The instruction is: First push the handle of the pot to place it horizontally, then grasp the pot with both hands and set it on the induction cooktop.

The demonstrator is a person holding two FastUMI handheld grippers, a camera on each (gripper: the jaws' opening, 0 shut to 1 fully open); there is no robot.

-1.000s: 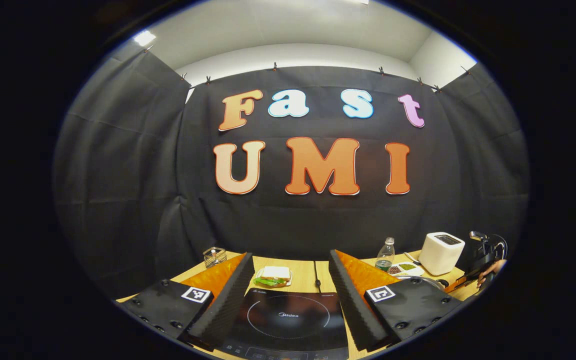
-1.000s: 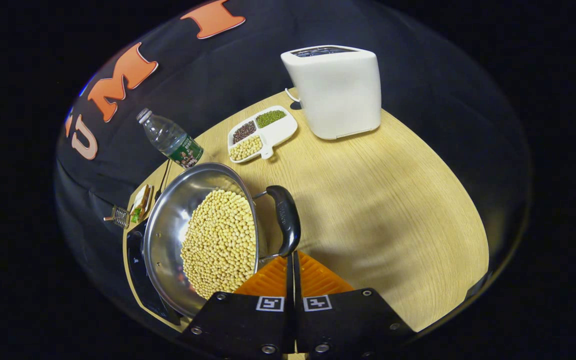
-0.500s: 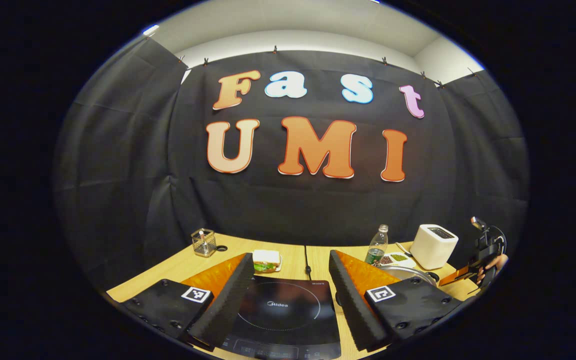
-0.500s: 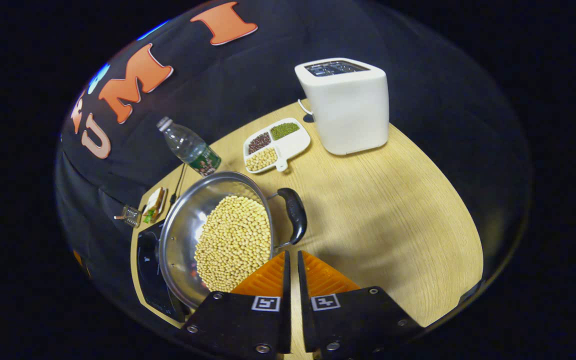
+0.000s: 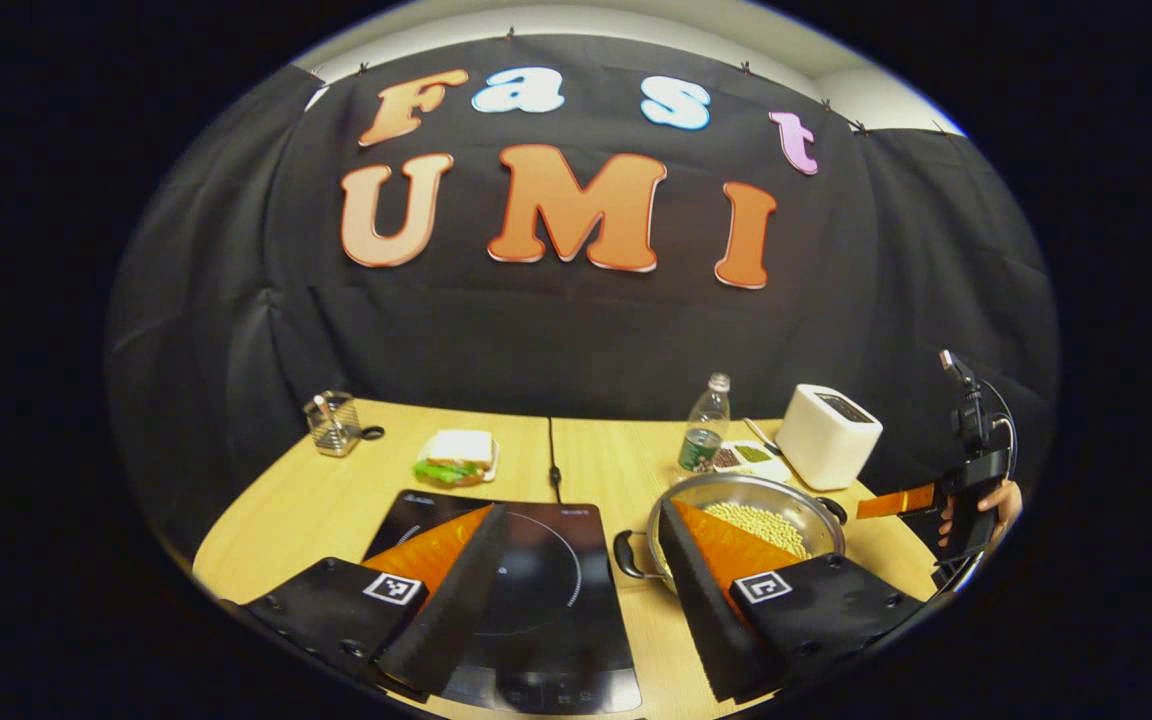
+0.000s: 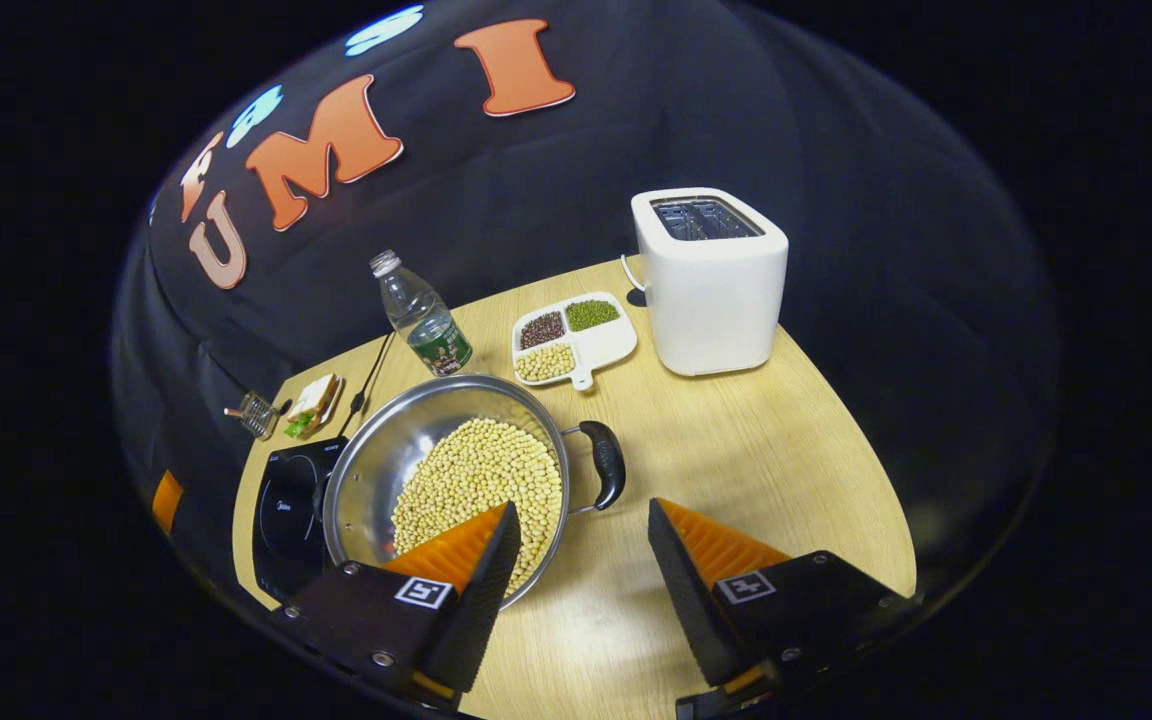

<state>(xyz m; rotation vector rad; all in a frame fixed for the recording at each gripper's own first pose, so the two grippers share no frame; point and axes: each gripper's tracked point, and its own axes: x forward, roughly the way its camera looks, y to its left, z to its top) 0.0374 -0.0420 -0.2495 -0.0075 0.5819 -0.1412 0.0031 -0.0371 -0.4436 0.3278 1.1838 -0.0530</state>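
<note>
A steel pot (image 6: 406, 450) full of soybeans (image 6: 481, 475) sits on the wooden table (image 6: 786, 450), just right of the black induction cooktop (image 6: 286, 510). Its black side handle (image 6: 606, 462) points toward the right gripper (image 6: 581, 508), which is open a little short of it; the left finger overlaps the pot's near rim. In the left gripper view the cooktop (image 5: 526, 590) lies below the open left gripper (image 5: 581, 508). The pot (image 5: 706, 490) is at the right, its near handle (image 5: 626, 555) beside the right finger. The right gripper's orange finger (image 5: 896, 500) hovers beyond the pot, held by a hand (image 5: 996, 500).
A white toaster (image 6: 711, 280), a divided dish of beans (image 6: 571, 335) and a water bottle (image 6: 423, 315) stand behind the pot. A sandwich plate (image 5: 456, 455) and a wire basket (image 5: 333, 423) sit at the back left. A cord (image 5: 553, 460) runs to the cooktop.
The right gripper, shut against the pot's handle a second ago, has drawn back and opened. The left gripper has tilted downward, bringing the pot into its view.
</note>
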